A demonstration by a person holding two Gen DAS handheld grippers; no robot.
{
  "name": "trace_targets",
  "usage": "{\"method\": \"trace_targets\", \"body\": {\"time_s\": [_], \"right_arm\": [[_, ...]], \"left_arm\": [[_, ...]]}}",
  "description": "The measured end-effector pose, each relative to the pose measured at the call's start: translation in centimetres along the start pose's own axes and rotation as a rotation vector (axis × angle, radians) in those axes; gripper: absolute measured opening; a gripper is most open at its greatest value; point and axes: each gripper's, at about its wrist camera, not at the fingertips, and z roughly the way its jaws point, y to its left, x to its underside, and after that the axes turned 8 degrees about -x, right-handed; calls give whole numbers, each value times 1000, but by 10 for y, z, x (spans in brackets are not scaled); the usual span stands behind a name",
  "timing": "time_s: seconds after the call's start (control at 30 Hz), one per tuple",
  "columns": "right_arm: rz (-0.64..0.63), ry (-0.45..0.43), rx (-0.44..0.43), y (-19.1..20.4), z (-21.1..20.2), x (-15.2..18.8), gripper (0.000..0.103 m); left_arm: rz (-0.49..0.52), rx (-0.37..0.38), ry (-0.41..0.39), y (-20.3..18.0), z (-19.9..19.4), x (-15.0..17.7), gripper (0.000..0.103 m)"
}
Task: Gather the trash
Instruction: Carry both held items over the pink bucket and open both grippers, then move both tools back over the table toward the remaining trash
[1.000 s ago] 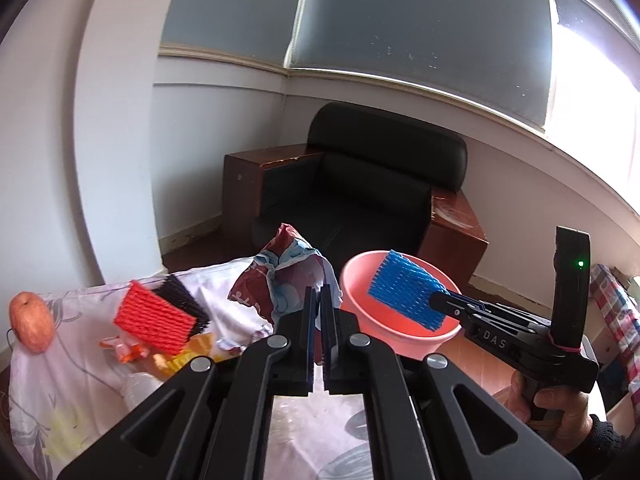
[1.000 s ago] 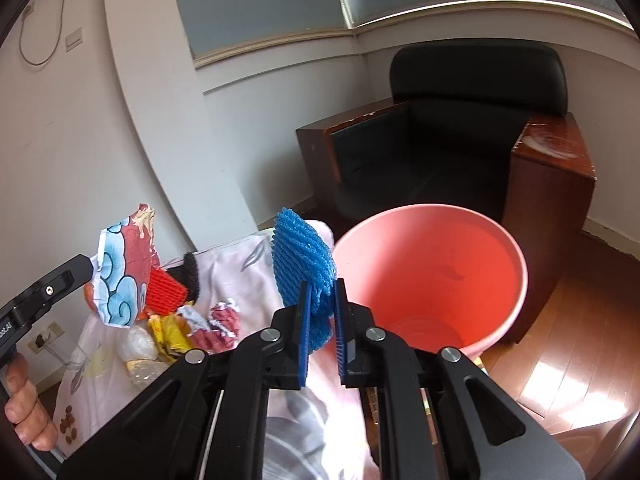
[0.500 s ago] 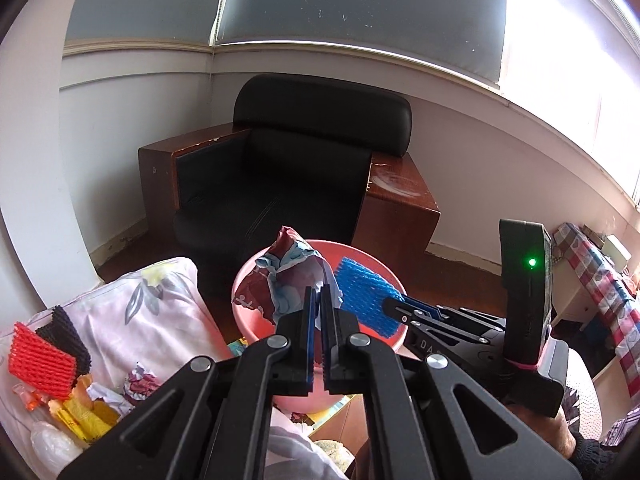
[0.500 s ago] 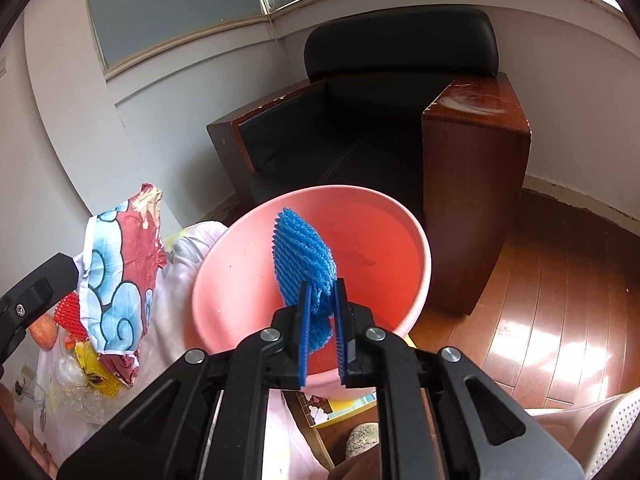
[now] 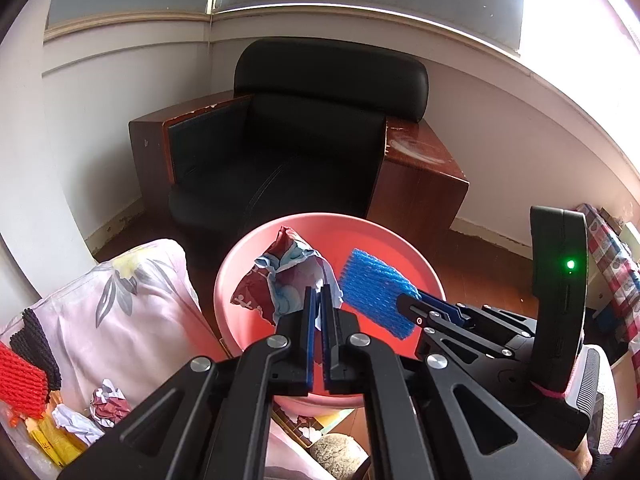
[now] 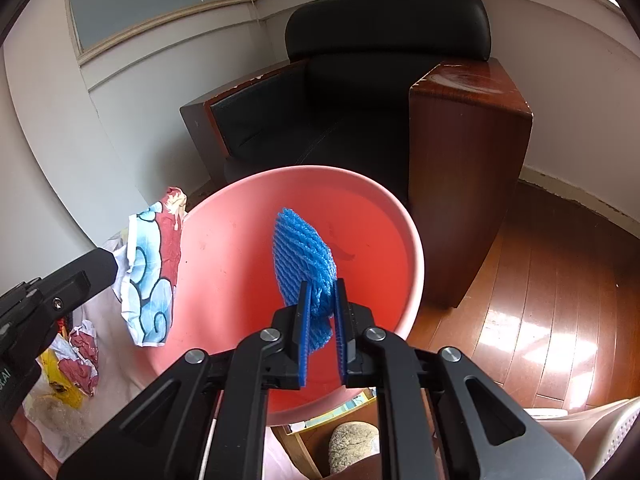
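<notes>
My left gripper point(image 5: 319, 300) is shut on a crumpled red and blue printed wrapper point(image 5: 286, 276) and holds it over the pink basin point(image 5: 228, 276). My right gripper point(image 6: 320, 296) is shut on a blue foam net sleeve point(image 6: 304, 252) and holds it above the basin's inside point(image 6: 224, 264). The jaws have a slight gap, with the net pinched between them. The wrapper also shows in the right wrist view point(image 6: 150, 272), and the blue net in the left wrist view point(image 5: 376, 292). The right gripper appears in the left wrist view point(image 5: 416, 312).
More trash lies on the floral tablecloth point(image 5: 132, 312): a red net point(image 5: 20, 380), a black net point(image 5: 36, 344), crumpled paper point(image 5: 108, 400) and yellow wrappers point(image 5: 52, 440). A black armchair point(image 5: 304, 140) with wooden sides stands behind the basin. Wooden floor point(image 6: 560, 300) lies to the right.
Both grippers have swung right from the table and moved over the basin, each still holding its piece. The right jaws have opened slightly around the blue net.
</notes>
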Motion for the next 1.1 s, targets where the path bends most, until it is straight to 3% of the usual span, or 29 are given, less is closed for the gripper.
{"method": "trace_targets", "body": {"time_s": [0.3,0.37,0.43,0.5,0.7,1.1], "right_arm": [[-2,1,-13,4,5,-1,12],[9,3,-20,3,5,-1,13],[18,2,-23,3,5,-1,13],[31,4,-27,1,4,-2,14],[56,-5,-63,1,-2,-3,25],[-17,-27,-137,32,-27,3,28]], "left_arm": [[-12,-22,7,7,5,1,6],[-17,-25,0,10,0,2,11],[-21,-29,-9,12,-4,1,31],[-22,-43,-32,14,-10,1,39],[-7,-52,-68,14,-29,0,42],[-30,-88,-110,32,-73,8,46]]}}
